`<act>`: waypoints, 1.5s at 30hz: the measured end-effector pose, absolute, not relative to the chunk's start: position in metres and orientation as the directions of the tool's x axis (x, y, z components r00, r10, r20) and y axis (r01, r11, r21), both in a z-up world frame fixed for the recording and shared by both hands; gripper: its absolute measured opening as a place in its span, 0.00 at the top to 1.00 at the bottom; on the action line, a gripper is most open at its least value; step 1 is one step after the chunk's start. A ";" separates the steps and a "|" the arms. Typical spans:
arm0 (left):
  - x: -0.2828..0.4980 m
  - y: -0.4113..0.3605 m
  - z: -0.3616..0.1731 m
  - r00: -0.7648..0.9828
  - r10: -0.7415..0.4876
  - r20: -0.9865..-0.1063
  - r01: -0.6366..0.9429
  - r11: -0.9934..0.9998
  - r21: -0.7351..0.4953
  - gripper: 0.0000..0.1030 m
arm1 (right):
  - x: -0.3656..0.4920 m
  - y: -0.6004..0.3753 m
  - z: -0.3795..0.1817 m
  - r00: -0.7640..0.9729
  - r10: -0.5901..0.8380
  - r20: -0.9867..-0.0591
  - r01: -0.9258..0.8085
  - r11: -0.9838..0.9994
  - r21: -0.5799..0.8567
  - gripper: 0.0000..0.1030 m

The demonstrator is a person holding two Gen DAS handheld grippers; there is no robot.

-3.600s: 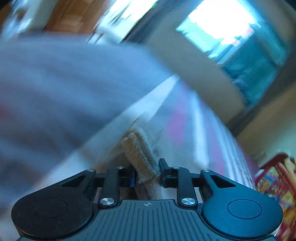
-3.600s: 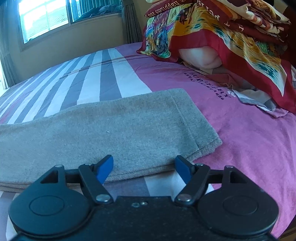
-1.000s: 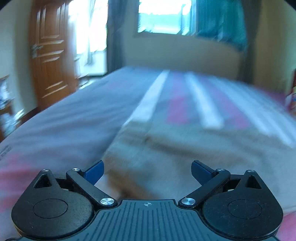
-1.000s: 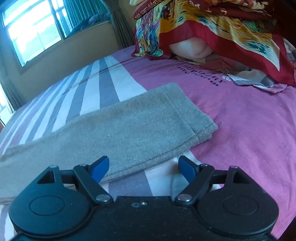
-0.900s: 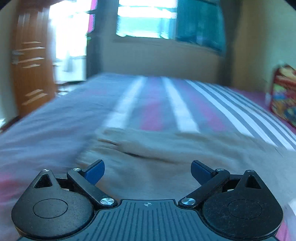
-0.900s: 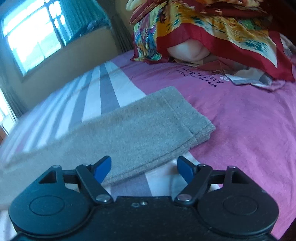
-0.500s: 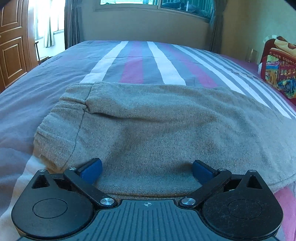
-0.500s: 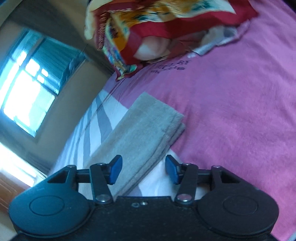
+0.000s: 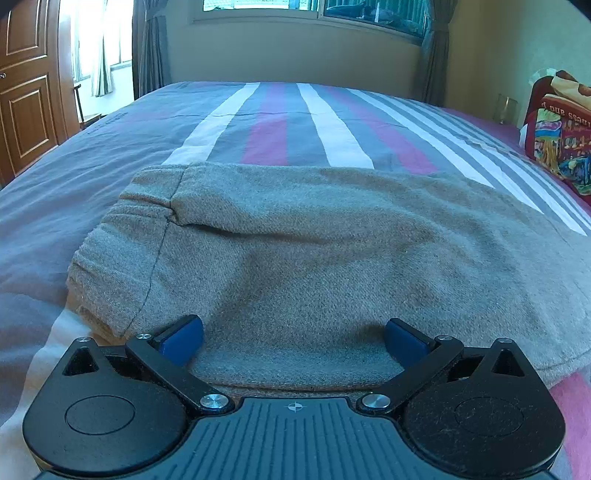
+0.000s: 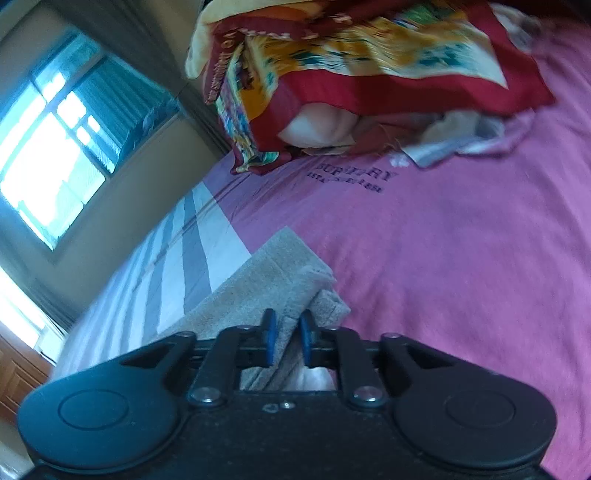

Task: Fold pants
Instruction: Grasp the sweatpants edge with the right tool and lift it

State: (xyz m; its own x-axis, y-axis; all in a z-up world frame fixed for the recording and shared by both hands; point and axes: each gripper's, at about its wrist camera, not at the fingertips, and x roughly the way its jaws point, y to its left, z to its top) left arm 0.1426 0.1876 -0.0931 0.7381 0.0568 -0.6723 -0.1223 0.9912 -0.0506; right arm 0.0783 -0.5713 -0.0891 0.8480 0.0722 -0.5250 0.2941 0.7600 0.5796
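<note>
Grey-brown pants point(image 9: 303, 251) lie folded lengthwise on the striped bed cover point(image 9: 295, 122), waistband point(image 9: 122, 236) at the left. My left gripper point(image 9: 293, 338) is open, its blue pads resting on the near edge of the seat area. In the right wrist view the leg end of the pants point(image 10: 273, 277) lies on the cover. My right gripper point(image 10: 284, 334) is tilted and shut on the near edge of that leg end, with cloth pinched between the blue pads.
A pile of red and yellow patterned bedding point(image 10: 369, 70) and a pale pillow point(image 10: 321, 129) sit at the head of the bed; it also shows at the right in the left wrist view point(image 9: 557, 136). A wooden door point(image 9: 26, 107) stands left. Windows point(image 9: 306, 3) line the far wall.
My left gripper let go of the cloth, swung back and settled open over the waist end. My right gripper tilted, moved in and closed on the leg end.
</note>
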 end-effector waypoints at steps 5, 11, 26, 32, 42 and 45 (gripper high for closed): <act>0.142 0.188 -0.094 0.741 0.055 -0.669 -0.121 0.991 -0.052 0.00 | 0.079 -0.563 -0.064 0.884 0.069 -0.463 0.221 0.810 0.543 0.93; 0.140 0.189 -0.094 0.743 0.055 -0.666 -0.121 0.991 -0.054 0.00 | 0.074 -0.574 -0.051 0.945 0.134 -0.299 0.104 0.743 0.661 0.93; 0.138 0.189 -0.094 0.752 0.056 -0.657 -0.124 0.991 -0.058 0.00 | 0.053 -0.604 -0.114 0.882 0.139 -0.450 0.331 0.496 0.803 0.51; 0.138 0.188 -0.093 0.749 0.060 -0.659 -0.126 0.991 -0.053 0.00 | 0.077 -0.601 -0.129 0.840 0.170 -0.516 0.387 0.481 0.787 0.69; 0.139 0.187 -0.093 0.748 0.063 -0.660 -0.128 0.990 -0.050 0.00 | 0.075 -0.586 -0.077 0.904 0.129 -0.408 0.215 0.688 0.693 0.87; 0.140 0.187 -0.093 0.745 0.065 -0.664 -0.129 0.991 -0.048 0.00 | 0.086 -0.593 -0.112 0.832 0.121 -0.542 0.324 0.687 0.650 0.88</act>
State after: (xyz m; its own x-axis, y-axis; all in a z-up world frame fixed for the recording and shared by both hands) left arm 0.1400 0.1872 -0.0933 0.7446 0.0649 -0.6644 -0.1289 0.9905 -0.0478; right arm 0.0856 -0.5931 -0.1115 0.8318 0.1205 -0.5418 0.3240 0.6872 0.6502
